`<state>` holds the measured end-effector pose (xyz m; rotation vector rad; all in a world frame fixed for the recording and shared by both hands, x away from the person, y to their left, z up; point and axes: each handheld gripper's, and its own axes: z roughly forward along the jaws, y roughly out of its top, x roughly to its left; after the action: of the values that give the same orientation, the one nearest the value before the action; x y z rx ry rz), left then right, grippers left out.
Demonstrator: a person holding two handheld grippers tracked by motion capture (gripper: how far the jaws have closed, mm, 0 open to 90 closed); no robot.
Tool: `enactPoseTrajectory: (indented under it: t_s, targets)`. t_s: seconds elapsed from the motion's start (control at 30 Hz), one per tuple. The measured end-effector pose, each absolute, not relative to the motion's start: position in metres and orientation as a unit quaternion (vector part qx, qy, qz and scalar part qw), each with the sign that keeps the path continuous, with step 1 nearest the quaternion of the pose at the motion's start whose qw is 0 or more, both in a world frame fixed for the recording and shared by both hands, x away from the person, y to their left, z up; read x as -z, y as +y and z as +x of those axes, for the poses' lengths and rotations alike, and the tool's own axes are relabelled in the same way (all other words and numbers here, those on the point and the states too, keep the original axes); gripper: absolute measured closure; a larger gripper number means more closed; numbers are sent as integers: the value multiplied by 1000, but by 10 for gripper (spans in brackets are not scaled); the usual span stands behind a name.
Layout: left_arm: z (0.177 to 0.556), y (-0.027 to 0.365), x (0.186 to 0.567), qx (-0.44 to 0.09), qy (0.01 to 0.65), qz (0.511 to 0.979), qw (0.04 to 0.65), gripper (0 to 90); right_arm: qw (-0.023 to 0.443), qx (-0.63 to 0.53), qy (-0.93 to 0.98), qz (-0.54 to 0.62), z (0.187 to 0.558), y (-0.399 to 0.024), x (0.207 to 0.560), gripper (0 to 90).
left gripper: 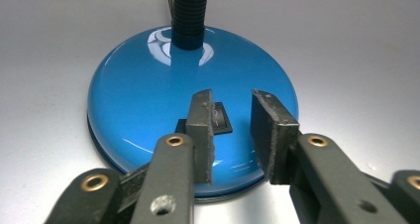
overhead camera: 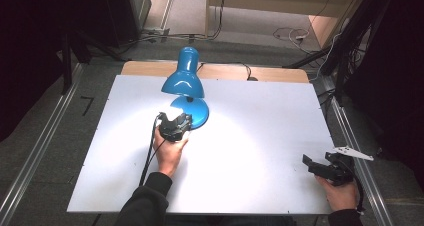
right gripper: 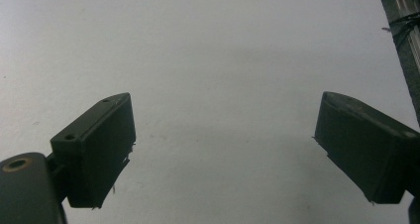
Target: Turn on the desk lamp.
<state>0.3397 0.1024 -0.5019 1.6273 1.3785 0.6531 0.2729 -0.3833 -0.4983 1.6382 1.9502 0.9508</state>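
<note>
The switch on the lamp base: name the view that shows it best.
The left gripper view: the black switch lies close up on the blue lamp base, partly behind the left gripper fingers. From the high view that gripper covers it. The right gripper view faces bare table.

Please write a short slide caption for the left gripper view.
Left gripper, jaws slightly apart, over the switch on the blue lamp base.

Your blue desk lamp (overhead camera: pixel 184 83) stands upright at the table's far middle, lit, its shade tilted down toward you. Its glossy round base (left gripper: pixel 148 90) carries a small black switch (left gripper: pixel 221 121) on the near side.
</note>
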Motion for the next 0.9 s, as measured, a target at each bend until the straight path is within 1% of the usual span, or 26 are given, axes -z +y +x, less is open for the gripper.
enactPoseTrajectory:
  t_s: [0.13, 0.2, 0.23, 0.27, 0.53, 0.67, 0.77, 0.9]
  targets:
    - [335, 107, 495, -264, 552, 654, 445, 550, 211, -341, 701, 590, 273, -383, 498, 74]
    - [332, 109, 493, -263, 553, 651, 448, 436, 212, -342, 702, 588, 273, -383, 498, 73]
    - [330, 110, 493, -262, 553, 652, 448, 399, 212, -341, 702, 588, 273, -382, 498, 73]
    - [328, 111, 492, -262, 553, 652, 447, 382, 211, -341, 702, 588, 273, -382, 498, 73]
    - [316, 125, 496, -254, 560, 649, 448, 320, 211, -339, 702, 589, 273, -382, 499, 73]
    - [309, 133, 498, -247, 568, 644, 449, 305, 211, -338, 703, 589, 273, -382, 498, 73]
    - [304, 138, 497, -252, 568, 645, 444, 285, 212, -342, 701, 589, 272, -382, 497, 73]
    - [296, 146, 493, -253, 573, 639, 446, 280, 210, -345, 699, 590, 271, -384, 497, 73]
